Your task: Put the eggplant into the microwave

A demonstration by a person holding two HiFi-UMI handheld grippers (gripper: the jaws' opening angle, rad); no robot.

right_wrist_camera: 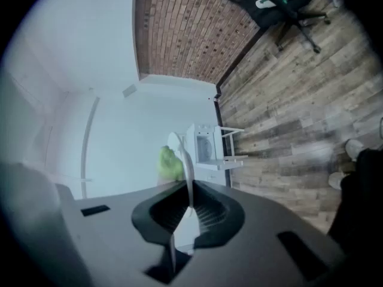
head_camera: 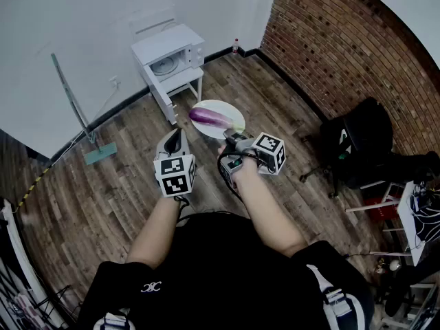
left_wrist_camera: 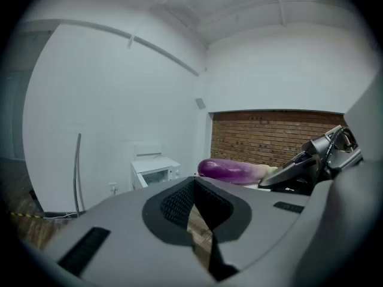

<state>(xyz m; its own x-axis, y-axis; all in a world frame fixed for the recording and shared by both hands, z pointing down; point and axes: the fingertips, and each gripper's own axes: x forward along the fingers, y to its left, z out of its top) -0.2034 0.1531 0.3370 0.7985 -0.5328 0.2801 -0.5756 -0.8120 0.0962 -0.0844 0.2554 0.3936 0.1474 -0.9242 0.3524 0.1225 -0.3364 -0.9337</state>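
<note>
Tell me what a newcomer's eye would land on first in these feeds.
The purple eggplant stands out, lying on a white plate that the right gripper holds in mid-air, its jaws clamped on the rim. Beyond it, a white microwave sits on a small white stand by the white wall, with a brick wall to the right.

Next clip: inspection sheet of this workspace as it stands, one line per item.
Surface: wood-plank floor; no worktable seen.
Job's things: purple eggplant lies on round white plate; white microwave on small white stand by the white wall.
Clutter: black office chair, long-handled floor tool, small bottle.
Grippers: right claw shut on the plate's rim; left claw shut, empty.
Cables: black cable loop by right claw; yellow-black line on floor.
Surroundings: white wall, brick wall.
</note>
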